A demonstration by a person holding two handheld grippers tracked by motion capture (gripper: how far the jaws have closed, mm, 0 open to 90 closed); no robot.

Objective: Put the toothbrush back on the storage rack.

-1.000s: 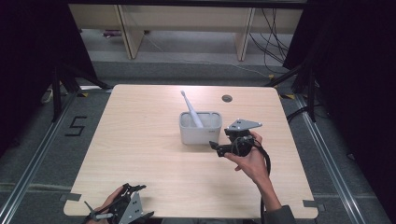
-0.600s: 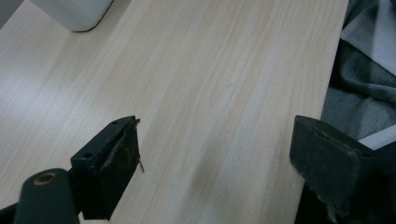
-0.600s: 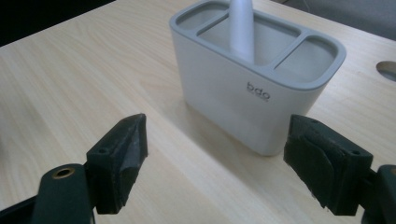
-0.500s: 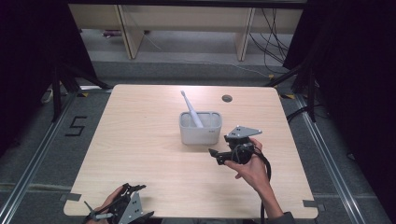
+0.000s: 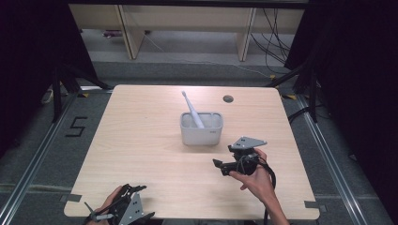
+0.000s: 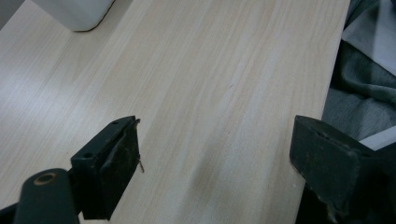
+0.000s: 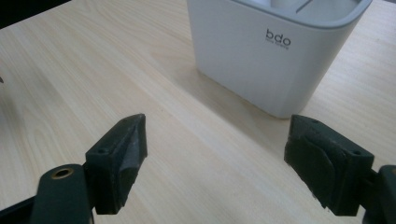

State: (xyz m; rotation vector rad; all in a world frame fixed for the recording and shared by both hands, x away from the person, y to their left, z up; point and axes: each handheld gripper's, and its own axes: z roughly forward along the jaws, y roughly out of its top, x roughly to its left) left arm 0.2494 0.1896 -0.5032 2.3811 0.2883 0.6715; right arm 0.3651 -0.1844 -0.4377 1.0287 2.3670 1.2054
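Observation:
A white toothbrush holder stands a little beyond the middle of the wooden table, with a white toothbrush leaning upright in it. My right gripper hovers just in front and to the right of the holder, held in a hand, with its jaws open and empty. In the right gripper view the holder, marked "bdo", sits just past my open right gripper. My left gripper rests at the table's near left edge. In its own view my left gripper is open over bare wood, with a corner of the holder far off.
A small dark grommet sits in the table's far right area. Wooden shelving and cables stand behind the table. Grey clothing hangs off the table's near edge in the left gripper view.
My right gripper has drawn back from beside the holder toward the near edge, still open. The left gripper has stayed put.

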